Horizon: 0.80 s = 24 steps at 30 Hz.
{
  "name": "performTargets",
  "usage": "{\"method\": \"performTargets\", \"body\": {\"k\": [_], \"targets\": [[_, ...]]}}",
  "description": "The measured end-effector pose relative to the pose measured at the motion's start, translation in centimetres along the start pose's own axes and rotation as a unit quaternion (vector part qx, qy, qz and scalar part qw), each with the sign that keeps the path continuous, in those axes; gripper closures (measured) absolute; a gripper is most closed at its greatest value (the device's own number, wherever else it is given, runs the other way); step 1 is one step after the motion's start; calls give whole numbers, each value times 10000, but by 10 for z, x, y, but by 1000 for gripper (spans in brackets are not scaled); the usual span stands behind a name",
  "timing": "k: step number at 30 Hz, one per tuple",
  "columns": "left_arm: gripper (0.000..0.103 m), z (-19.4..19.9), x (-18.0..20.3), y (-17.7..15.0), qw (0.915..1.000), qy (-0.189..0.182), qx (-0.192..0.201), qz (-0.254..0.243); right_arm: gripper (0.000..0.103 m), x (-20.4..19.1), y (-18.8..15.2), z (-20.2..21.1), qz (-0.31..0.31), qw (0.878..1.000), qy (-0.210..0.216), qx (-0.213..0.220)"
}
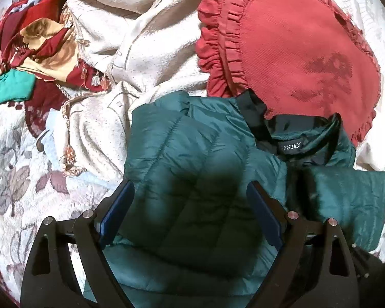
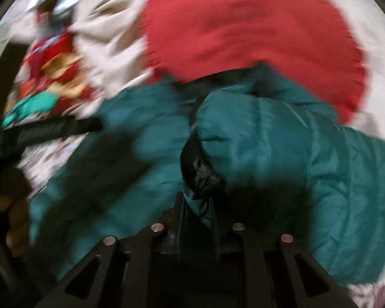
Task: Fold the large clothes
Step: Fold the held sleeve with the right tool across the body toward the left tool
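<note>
A: Any bins or baskets here?

B: None that I can see. Everything lies loose on a bedspread (image 1: 15,179) with a leaf pattern.

A: So what is on it, counted?

B: One teal quilted jacket (image 1: 182,159), one red cushion (image 1: 295,51) with a ruffled edge, one cream blanket (image 1: 146,46) with tassels, and a heap of mixed cloth (image 1: 36,48) in red, gold and bright green. How many pieces are in that heap I cannot tell.

A: Where is the jacket?

B: In the middle of the bed, below the cushion. Its black-lined collar (image 1: 290,138), with one small label, lies against the cushion's lower edge. The blanket is just to its left, the heap further left.

A: And the left gripper (image 1: 190,205)?

B: Its two blue-padded fingers (image 1: 116,213) stand wide apart above the jacket's quilted front. Nothing is pinched between them.

A: The right gripper (image 2: 197,205)?

B: Its jaws are nearly together, clamped on a fold of the jacket (image 2: 282,154), teal fabric with some black lining bunched at the tips. That view is badly blurred.

A: Anything else in it?

B: The cushion (image 2: 243,25) above the jacket, the heap (image 2: 51,77) at left, and one black finger of the left gripper (image 2: 61,128) reaching in from the left edge. Part of a hand (image 2: 18,220) shows at the lower left.
</note>
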<state>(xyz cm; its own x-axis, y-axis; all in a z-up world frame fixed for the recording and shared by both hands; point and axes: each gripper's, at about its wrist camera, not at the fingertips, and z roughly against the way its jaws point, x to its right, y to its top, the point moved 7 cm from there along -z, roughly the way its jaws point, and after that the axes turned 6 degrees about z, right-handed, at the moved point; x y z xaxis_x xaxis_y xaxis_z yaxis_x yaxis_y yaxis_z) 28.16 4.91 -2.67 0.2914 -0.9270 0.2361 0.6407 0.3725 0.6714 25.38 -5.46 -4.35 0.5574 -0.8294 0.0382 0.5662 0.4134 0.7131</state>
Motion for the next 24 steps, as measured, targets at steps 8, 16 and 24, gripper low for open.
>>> {"method": "performTargets", "body": {"k": [8,16,24], "targets": [[14,-5,14,-7,9995,-270,-163,-83,38,0,-6,9,230,9996,134,-58],[14,7,96,-39,9771,-1934,-398,-790,24,42,-58,63,-15,9974,-496,-521],[14,-13,152,-65,9494,-2863,-917,-909,16,56,-109,55,-79,9949,-671,-750]]}}
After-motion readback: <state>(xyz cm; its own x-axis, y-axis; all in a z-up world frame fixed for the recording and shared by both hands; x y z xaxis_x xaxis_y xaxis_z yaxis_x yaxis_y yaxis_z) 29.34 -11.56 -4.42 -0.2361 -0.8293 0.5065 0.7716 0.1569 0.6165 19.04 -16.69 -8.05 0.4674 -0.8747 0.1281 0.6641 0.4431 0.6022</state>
